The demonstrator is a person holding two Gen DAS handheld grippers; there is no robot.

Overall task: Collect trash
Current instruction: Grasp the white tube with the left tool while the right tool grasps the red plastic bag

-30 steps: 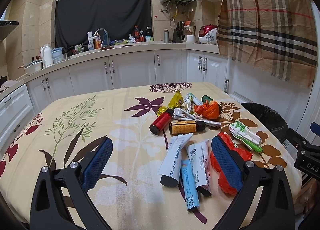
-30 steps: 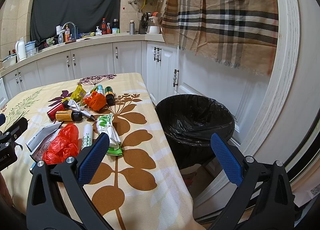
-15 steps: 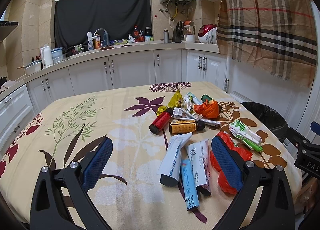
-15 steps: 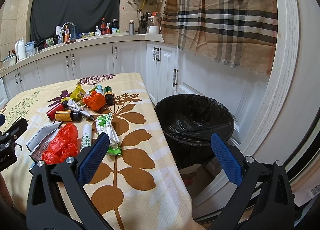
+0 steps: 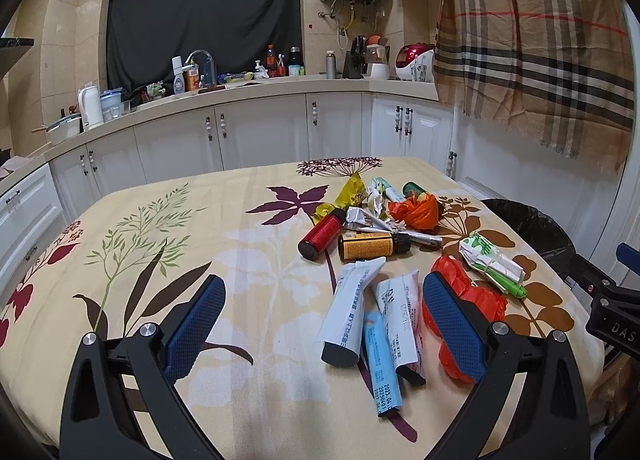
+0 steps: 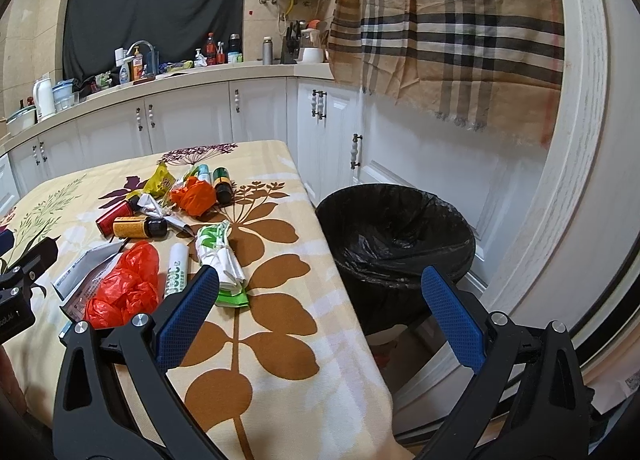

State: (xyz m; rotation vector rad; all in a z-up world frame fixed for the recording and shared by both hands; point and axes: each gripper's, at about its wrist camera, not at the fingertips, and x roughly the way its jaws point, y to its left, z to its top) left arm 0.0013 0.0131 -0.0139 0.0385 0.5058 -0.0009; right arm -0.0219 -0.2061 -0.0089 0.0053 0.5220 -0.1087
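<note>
Trash lies scattered on the floral tablecloth (image 5: 160, 260): white tubes (image 5: 348, 312), a red plastic bag (image 5: 472, 296), a red can (image 5: 320, 234), an amber bottle (image 5: 368, 246), an orange bag (image 5: 416, 212) and a white-green wrapper bundle (image 5: 492, 266). My left gripper (image 5: 320, 324) hovers open over the near table, the tubes between its fingers' line of sight. My right gripper (image 6: 320, 312) is open at the table's right edge, beside the black-lined trash bin (image 6: 400, 228). The red bag (image 6: 120, 284) and wrapper bundle (image 6: 220, 256) lie just left of it.
White kitchen cabinets (image 5: 260, 136) and a cluttered counter (image 5: 240, 80) run behind the table. A plaid cloth (image 6: 460, 32) hangs on the right wall above the bin. The right gripper's body (image 5: 612, 312) shows at the left view's right edge.
</note>
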